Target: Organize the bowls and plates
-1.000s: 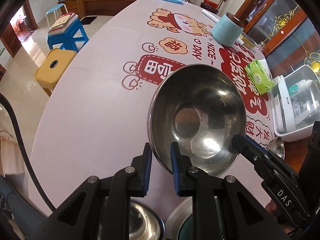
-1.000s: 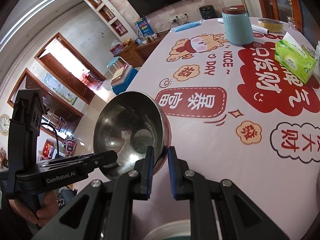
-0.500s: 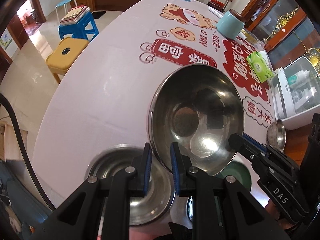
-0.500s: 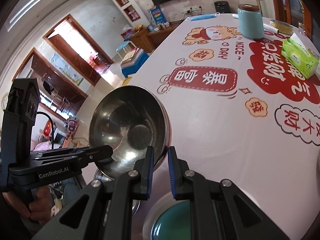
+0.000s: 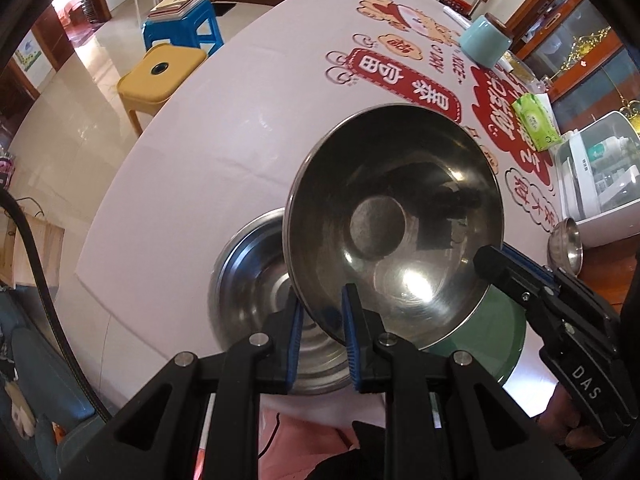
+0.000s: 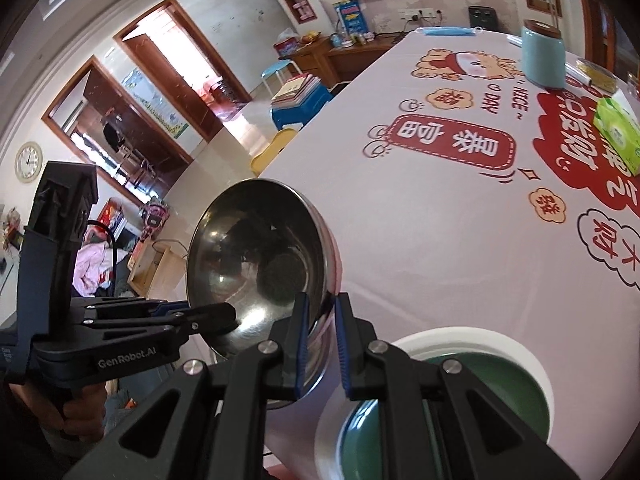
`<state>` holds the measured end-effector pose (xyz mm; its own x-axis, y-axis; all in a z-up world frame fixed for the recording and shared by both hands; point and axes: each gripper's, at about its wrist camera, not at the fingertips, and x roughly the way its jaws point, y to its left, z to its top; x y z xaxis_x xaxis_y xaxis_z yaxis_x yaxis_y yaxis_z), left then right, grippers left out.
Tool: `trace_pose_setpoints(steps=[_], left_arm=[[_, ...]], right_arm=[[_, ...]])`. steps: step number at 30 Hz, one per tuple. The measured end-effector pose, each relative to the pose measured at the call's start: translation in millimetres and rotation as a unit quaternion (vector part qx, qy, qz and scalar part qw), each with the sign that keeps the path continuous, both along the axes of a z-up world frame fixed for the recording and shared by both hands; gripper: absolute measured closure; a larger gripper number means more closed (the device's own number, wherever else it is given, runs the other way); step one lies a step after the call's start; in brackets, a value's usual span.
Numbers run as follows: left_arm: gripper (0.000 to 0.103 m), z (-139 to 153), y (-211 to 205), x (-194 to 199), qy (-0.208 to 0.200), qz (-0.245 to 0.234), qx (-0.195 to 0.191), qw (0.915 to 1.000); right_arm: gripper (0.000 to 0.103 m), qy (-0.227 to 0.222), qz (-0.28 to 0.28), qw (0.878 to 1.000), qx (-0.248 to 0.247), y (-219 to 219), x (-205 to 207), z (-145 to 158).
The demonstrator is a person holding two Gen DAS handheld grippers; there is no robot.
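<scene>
A shiny steel bowl (image 5: 394, 220) hangs tilted above the near end of the table, held by both grippers at its rim. My left gripper (image 5: 320, 320) is shut on the rim's near edge. My right gripper (image 6: 322, 320) is shut on the rim at the bowl's other side, and its fingertips (image 5: 492, 260) show in the left wrist view. In the right wrist view the same steel bowl (image 6: 260, 264) has the left gripper's fingers (image 6: 212, 316) on its lower left. Under it on the tablecloth lie a wide steel bowl (image 5: 256, 280) and a green plate with a white rim (image 5: 496, 332) (image 6: 480, 380).
A small steel bowl (image 5: 566, 244) lies by a white dish-rack box (image 5: 600, 184) at the right edge. Further back stand a green tissue pack (image 5: 536, 120) and a teal jar (image 5: 484, 44). A yellow stool (image 5: 160, 72) and a blue stool (image 5: 180, 20) stand left of the table.
Both grippers have carried the steel bowl back toward the table's near edge. The wide steel bowl and the green plate have come into view beneath it.
</scene>
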<state>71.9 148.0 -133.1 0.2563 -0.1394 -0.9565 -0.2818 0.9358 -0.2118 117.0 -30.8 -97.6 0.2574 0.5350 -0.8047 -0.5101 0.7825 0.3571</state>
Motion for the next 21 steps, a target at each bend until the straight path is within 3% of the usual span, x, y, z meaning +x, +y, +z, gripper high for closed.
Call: trace_pose_setpoints(steps=[15, 21], left_arm=[[0.085, -46, 22, -32, 0.074, -0.023, -0.021, 0.9968], [0.084, -57, 27, -34, 0.078, -0.045, -0.026, 0.9956]], right_arm=[[0.09, 0.039, -0.012, 0.998, -0.044, 30, -32, -22], [0.09, 0.042, -0.029, 0.998, -0.044, 32, -45, -24]])
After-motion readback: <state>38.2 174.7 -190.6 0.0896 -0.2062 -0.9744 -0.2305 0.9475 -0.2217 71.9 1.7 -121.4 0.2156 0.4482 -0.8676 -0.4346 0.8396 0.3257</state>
